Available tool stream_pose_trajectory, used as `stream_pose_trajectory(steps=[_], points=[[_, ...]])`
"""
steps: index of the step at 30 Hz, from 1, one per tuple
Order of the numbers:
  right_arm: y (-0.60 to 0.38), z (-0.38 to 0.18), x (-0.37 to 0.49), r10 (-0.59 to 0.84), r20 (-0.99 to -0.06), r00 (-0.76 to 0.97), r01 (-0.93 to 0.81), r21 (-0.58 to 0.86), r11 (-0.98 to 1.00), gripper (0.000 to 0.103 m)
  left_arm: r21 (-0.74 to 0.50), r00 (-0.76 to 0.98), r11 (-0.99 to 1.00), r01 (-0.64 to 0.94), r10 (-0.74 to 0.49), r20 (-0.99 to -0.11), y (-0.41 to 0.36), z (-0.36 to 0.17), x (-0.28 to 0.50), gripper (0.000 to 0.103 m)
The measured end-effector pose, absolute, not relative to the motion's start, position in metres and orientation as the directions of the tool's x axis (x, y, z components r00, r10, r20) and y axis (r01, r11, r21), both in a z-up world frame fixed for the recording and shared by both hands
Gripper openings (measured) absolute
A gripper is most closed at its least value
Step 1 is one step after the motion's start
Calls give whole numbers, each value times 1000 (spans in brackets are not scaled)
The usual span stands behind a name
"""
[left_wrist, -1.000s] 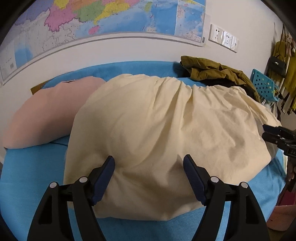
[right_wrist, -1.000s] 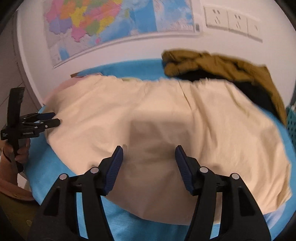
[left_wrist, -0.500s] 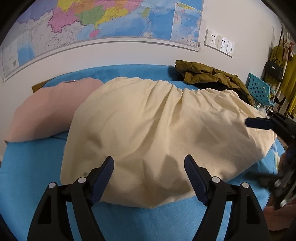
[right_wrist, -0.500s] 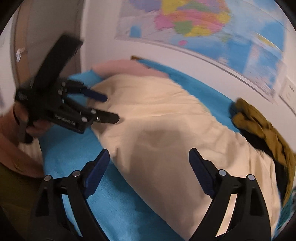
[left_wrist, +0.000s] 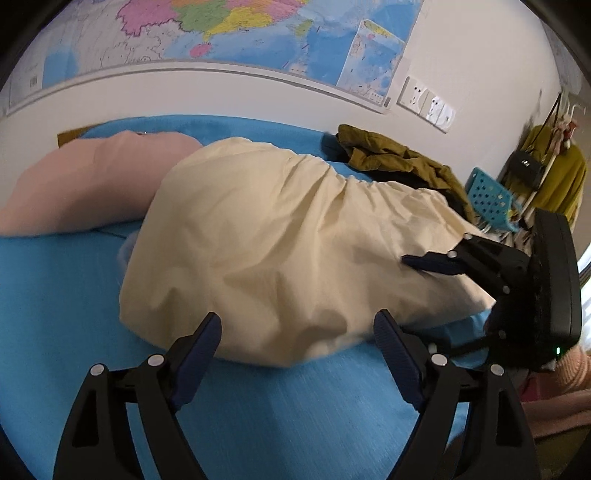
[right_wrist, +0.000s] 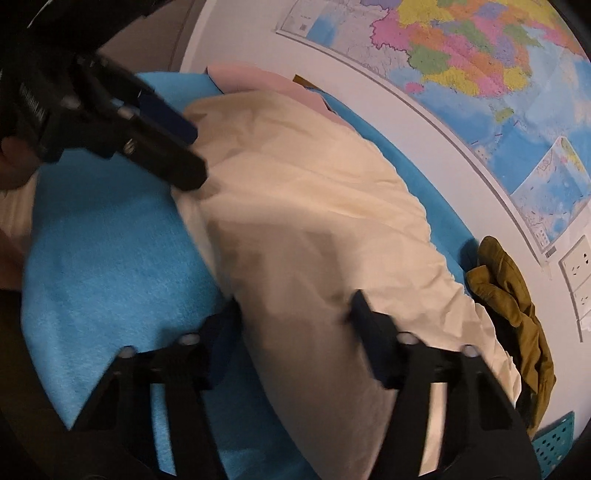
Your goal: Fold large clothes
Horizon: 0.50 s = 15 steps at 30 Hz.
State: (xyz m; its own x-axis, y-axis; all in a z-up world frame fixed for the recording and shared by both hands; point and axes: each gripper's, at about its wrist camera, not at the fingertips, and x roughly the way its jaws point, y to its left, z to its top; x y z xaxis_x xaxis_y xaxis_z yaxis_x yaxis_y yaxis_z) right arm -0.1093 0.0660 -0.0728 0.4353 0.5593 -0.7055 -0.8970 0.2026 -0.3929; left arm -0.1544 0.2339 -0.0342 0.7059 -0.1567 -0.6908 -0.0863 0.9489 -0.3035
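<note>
A large cream garment lies folded and rumpled on a blue cloth-covered table; it also fills the right wrist view. My left gripper is open and empty, just short of the garment's near edge. My right gripper is open, its jaws astride the garment's right end. In the left wrist view the right gripper reaches over that end. In the right wrist view the left gripper hovers at the garment's far end.
A pink garment lies at the table's back left. An olive jacket lies at the back right, also in the right wrist view. A teal perforated basket and hanging clothes stand right. A wall map hangs behind.
My right gripper has swung round to the garment's right end and come close over it. My left gripper has drawn back a little from the near edge. Both stayed open.
</note>
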Motion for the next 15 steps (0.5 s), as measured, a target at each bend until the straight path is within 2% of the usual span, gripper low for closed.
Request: stream_pose_trajectory(steps=[3,6,11,15], points=[[64,-61,-102,578,-707,407,-913,-338,230,40,-368,715,929,-51,-223,-663,234,-36,-163,81],[57,-45,-89,621,-692,367,-929,-241,281,36,-405,718,914,-10,-276,-639,231,-37,-171,82],[47,-30,-71,673,-662,329,-933,-118,340,35,-488,696,873,-7,-346,-629,228,-52,-159,82],[48,-32,-74,672,-664,328,-932,-114,343,35,-655,717,754,-37,-437,-543,247,-61,-140,85]])
